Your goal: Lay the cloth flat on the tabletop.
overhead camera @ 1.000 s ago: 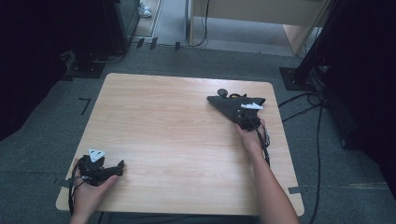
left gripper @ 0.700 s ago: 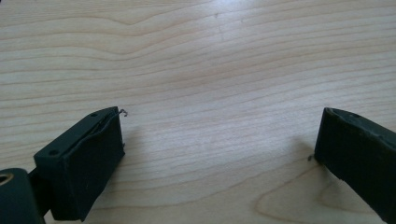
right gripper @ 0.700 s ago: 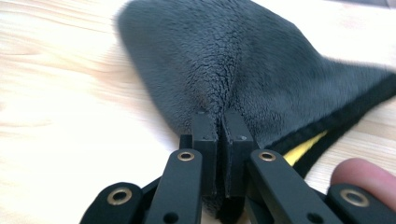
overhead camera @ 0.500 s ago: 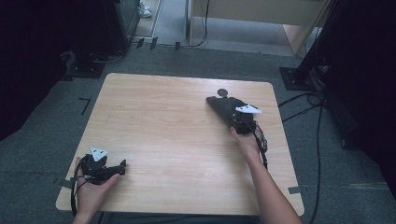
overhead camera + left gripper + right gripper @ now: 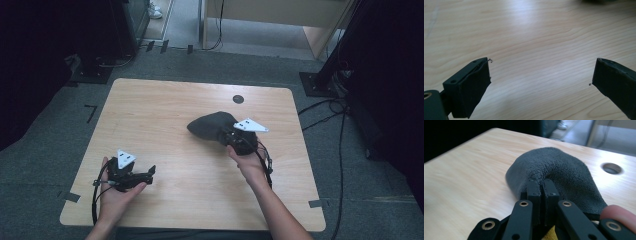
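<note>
A dark grey fleece cloth (image 5: 211, 125) lies bunched in a mound near the middle of the wooden table (image 5: 165, 105). My right gripper (image 5: 228, 136) is at the cloth's near right edge, shut on a fold of it. In the right gripper view the two jaws (image 5: 542, 183) stand pressed together with the cloth (image 5: 559, 167) pinched at their tips and humped up beyond them. My left gripper (image 5: 150, 172) is at the front left of the table, pointing right. Its jaws (image 5: 540, 72) stand wide open above bare wood with nothing between them.
A round cable hole (image 5: 238, 99) sits in the tabletop behind the cloth, also seen in the right gripper view (image 5: 611, 168). Cables (image 5: 325, 107) and a black stand base (image 5: 320, 82) lie on the floor to the right. Dark equipment stands at the far left.
The right gripper has moved from the far right corner toward the table's middle, dragging the cloth along and bunching it up. The left gripper has moved a little right and lifted.
</note>
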`<state>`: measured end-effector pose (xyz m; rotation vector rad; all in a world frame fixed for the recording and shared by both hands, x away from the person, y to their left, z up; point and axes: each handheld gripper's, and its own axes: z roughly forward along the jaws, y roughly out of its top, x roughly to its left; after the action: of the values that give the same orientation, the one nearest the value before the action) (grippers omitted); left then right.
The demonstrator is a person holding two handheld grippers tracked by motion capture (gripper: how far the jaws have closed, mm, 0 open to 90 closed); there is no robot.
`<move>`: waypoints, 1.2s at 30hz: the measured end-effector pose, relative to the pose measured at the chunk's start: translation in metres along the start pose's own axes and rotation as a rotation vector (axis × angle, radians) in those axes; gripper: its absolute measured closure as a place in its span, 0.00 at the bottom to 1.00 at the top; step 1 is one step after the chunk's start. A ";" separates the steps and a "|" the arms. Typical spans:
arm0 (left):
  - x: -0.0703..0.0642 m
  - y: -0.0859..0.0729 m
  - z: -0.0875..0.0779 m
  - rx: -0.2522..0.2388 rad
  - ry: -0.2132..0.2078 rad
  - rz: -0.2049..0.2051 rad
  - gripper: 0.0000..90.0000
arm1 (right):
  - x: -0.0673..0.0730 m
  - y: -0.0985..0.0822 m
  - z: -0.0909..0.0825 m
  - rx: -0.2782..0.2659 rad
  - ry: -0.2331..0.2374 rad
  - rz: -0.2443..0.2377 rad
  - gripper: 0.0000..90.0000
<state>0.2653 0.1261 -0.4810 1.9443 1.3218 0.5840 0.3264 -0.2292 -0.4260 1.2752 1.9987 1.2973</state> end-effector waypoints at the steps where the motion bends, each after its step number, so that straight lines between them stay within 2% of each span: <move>1: -0.008 0.006 0.001 -0.010 -0.018 0.015 0.01 | 0.007 0.001 -0.002 -0.004 0.018 -0.005 0.96; 2: -0.008 0.006 0.001 -0.010 -0.018 0.015 0.01 | 0.007 0.001 -0.002 -0.004 0.018 -0.005 0.96; 3: -0.013 0.010 0.002 -0.016 -0.033 0.027 0.01 | 0.020 0.003 -0.008 -0.021 0.055 -0.019 0.96; 4: -0.017 0.013 0.003 -0.022 -0.042 0.036 0.01 | 0.020 0.003 -0.008 -0.021 0.055 -0.019 0.96; 5: -0.026 0.019 0.004 -0.032 -0.064 0.051 0.01 | 0.032 0.005 -0.015 -0.042 0.098 -0.032 0.96; 6: -0.026 0.019 0.004 -0.032 -0.064 0.051 0.01 | 0.032 0.005 -0.015 -0.042 0.098 -0.032 0.96; 9: -0.041 0.026 0.008 -0.044 -0.102 0.087 0.01 | 0.047 0.008 -0.030 -0.083 0.142 -0.056 0.96; 10: -0.041 0.026 0.008 -0.044 -0.102 0.087 0.01 | 0.049 0.007 -0.032 -0.089 0.135 -0.072 0.96; 11: -0.048 0.029 0.011 -0.039 -0.111 0.104 0.01 | 0.050 0.005 -0.033 -0.086 0.111 -0.089 0.96; 13: -0.052 0.031 0.016 -0.033 -0.092 0.113 0.03 | 0.046 0.000 -0.028 -0.059 0.042 -0.123 0.92; 14: -0.053 0.031 0.019 -0.037 -0.073 0.114 0.08 | 0.044 -0.004 -0.025 -0.035 -0.014 -0.145 0.90; 15: -0.053 0.033 0.020 -0.042 -0.064 0.111 0.12 | 0.040 -0.008 -0.023 -0.025 -0.036 -0.141 0.87; 16: -0.053 0.033 0.020 -0.042 -0.064 0.111 0.15 | 0.040 -0.008 -0.023 -0.025 -0.036 -0.141 0.87; 17: -0.053 0.035 0.022 -0.050 -0.065 0.100 0.15 | 0.037 -0.010 -0.023 -0.022 -0.031 -0.117 0.82; 18: -0.051 0.040 0.021 -0.057 -0.088 0.092 0.16 | 0.028 -0.012 -0.027 -0.024 -0.032 -0.074 0.79; 19: -0.051 0.040 0.021 -0.057 -0.088 0.092 0.16 | 0.028 -0.012 -0.027 -0.024 -0.032 -0.074 0.79; 22: -0.051 0.049 0.018 -0.072 -0.151 0.085 0.17 | 0.017 -0.013 -0.037 -0.029 -0.009 -0.035 0.76; 23: -0.052 0.049 0.017 -0.075 -0.168 0.085 0.19 | 0.014 -0.014 -0.038 -0.029 -0.007 -0.024 0.75; 24: -0.052 0.049 0.017 -0.075 -0.168 0.085 0.24 | 0.012 -0.015 -0.040 -0.029 -0.008 -0.022 0.75; 25: -0.056 0.046 0.016 -0.079 -0.205 0.091 0.27 | 0.010 -0.018 -0.041 -0.025 -0.006 -0.013 0.74; 27: -0.061 0.040 0.017 -0.074 -0.226 0.118 0.30 | 0.006 -0.025 -0.041 -0.017 0.001 0.010 0.73; 28: -0.064 0.036 0.016 -0.071 -0.233 0.137 0.33 | 0.004 -0.030 -0.041 -0.012 -0.001 0.018 0.73; 30: -0.066 0.033 0.016 -0.070 -0.231 0.146 0.35 | 0.002 -0.036 -0.039 -0.001 -0.006 0.028 0.72; 32: -0.072 0.025 0.016 -0.069 -0.222 0.162 0.36 | -0.002 -0.045 -0.035 0.043 -0.019 0.025 0.72; 33: -0.074 0.017 0.017 -0.063 -0.248 0.178 0.39 | -0.005 -0.052 -0.033 0.055 -0.034 0.029 0.72; 36: -0.077 0.012 0.019 -0.054 -0.253 0.199 0.43 | -0.010 -0.060 -0.030 0.077 -0.048 0.038 0.71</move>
<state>0.2569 0.0460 -0.4824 2.0425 0.9551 0.4442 0.2814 -0.2603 -0.4655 1.3733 2.0184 1.2061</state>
